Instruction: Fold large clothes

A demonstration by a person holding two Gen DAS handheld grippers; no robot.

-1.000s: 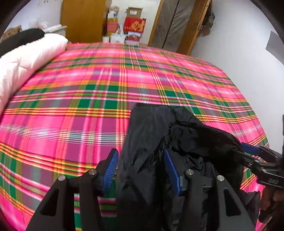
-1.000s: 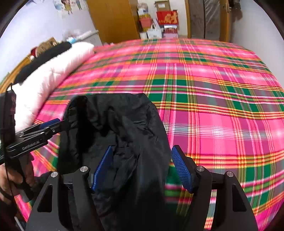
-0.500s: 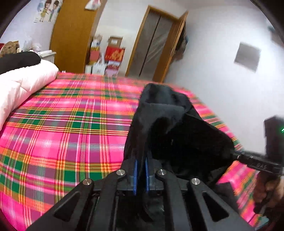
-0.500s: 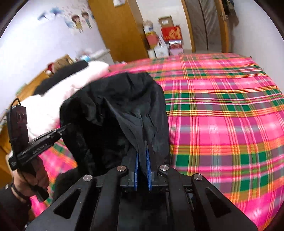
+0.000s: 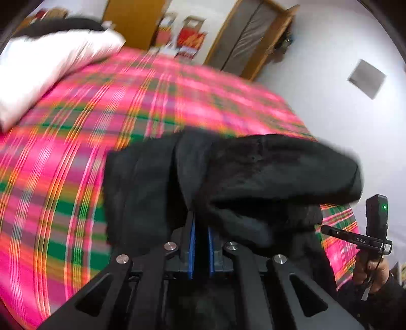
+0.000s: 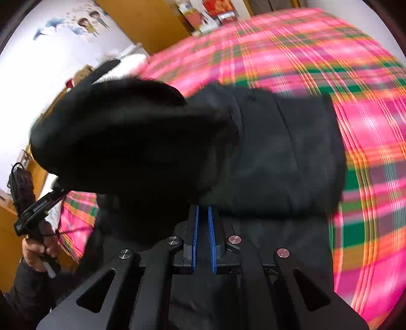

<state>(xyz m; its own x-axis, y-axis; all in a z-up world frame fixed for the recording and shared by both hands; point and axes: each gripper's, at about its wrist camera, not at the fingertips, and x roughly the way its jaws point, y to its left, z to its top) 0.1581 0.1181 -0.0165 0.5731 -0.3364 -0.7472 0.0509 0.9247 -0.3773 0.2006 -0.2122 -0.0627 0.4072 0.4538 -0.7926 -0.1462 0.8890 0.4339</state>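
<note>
A large black garment [image 5: 228, 177] hangs between both grippers above the pink plaid bed [image 5: 76, 152]. My left gripper [image 5: 200, 226] is shut on its near edge, blue pads pressed on the cloth. My right gripper [image 6: 202, 215] is likewise shut on the black garment [image 6: 266, 152], whose bulky folded part [image 6: 121, 137] bulges to the left. The right gripper also shows in the left wrist view [image 5: 330, 229], and the left gripper shows in the right wrist view [image 6: 59, 190]. Both views are motion-blurred.
A white pillow or duvet [image 5: 45, 66] lies at the bed's far left. Wooden wardrobe [image 6: 142, 22], stacked boxes [image 5: 190, 38] and a door [image 5: 248, 38] stand beyond the bed. A white wall [image 5: 342, 101] runs along the bed's right side.
Both grippers went from open around the garment to shut on it, then lifted it off the bed. It now swings forward and lower over the bedspread.
</note>
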